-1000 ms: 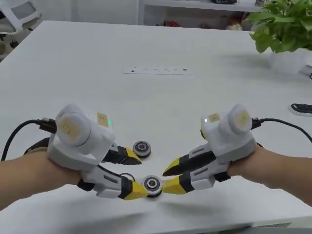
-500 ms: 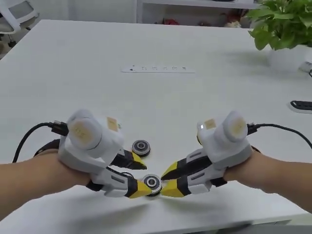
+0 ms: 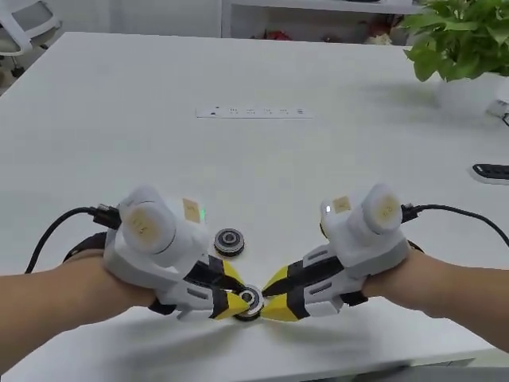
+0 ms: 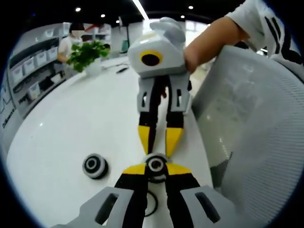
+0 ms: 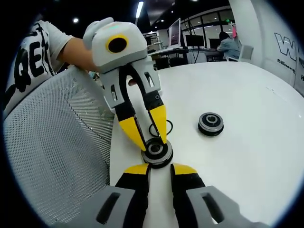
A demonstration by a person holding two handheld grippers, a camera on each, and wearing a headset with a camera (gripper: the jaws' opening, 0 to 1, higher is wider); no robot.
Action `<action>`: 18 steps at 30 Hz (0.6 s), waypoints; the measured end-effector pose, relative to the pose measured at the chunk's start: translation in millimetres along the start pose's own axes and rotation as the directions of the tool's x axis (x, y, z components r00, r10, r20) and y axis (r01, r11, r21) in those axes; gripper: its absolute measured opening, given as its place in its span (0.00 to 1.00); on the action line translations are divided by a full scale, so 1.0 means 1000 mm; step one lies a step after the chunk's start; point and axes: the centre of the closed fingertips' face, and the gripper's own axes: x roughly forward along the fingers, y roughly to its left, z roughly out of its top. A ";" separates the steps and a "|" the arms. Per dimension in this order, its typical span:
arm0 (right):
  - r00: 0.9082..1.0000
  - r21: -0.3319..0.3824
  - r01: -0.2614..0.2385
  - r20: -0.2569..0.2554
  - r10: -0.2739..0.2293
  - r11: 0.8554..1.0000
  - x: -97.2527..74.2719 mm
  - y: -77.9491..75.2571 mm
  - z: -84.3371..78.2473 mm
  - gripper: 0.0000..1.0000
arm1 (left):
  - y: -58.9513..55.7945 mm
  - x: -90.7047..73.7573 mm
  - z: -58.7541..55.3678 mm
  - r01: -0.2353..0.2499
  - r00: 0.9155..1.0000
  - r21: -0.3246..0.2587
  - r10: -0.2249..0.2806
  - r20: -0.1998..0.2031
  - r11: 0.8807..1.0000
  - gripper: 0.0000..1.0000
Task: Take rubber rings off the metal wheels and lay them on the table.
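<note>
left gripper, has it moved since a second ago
Yes. Judged against the spare wheel, the left gripper has slid in toward the near wheel, and its upper jaw has left the spare wheel's side to close on the near one.

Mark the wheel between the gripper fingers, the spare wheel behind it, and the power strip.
near wheel [image 3: 248,299]: head view, on its centre hub.
spare wheel [image 3: 229,240]: head view, on its centre hub.
power strip [image 3: 253,114]: head view, mid-length on its top face.
</note>
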 end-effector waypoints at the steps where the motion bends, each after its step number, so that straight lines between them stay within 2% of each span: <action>1: 1.000 0.003 -0.002 0.002 0.002 1.000 0.000 0.001 0.000 0.15 | 0.000 0.000 0.000 -0.001 1.000 0.002 0.001 0.001 1.000 0.14; 9: 1.000 -0.002 0.002 -0.002 -0.002 1.000 0.000 0.001 -0.002 0.08 | 0.000 0.001 0.000 -0.006 1.000 -0.010 0.007 0.008 1.000 0.14; 15: 1.000 0.040 0.010 -0.003 -0.010 0.999 -0.001 -0.001 -0.003 0.03 | -0.001 0.001 0.000 -0.012 1.000 -0.006 0.012 0.004 1.000 0.13; 18: 1.000 0.085 0.024 -0.007 -0.024 0.996 0.000 -0.003 -0.002 0.00 | -0.002 0.001 0.000 -0.014 1.000 0.023 0.015 -0.013 1.000 0.13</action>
